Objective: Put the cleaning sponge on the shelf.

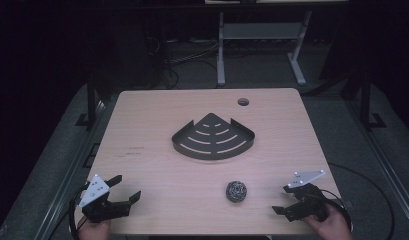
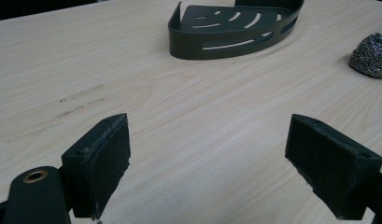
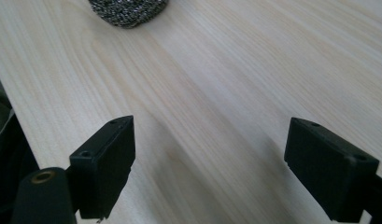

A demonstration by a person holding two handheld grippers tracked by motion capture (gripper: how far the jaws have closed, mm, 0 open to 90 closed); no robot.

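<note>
On the pale wooden tabletop point(image 1: 142, 130), the steel wool scourer point(image 1: 236, 191) lies near the front edge, between the two claws and closer to the right one, touching neither. The left claw point(image 1: 126, 187) sits at the front left corner and the right claw point(image 1: 282, 199) at the front right, each with its jaws spread wide and nothing between them. A dark slotted corner shower caddy point(image 1: 213, 137) rests mid-table, well behind the scourer.
</note>
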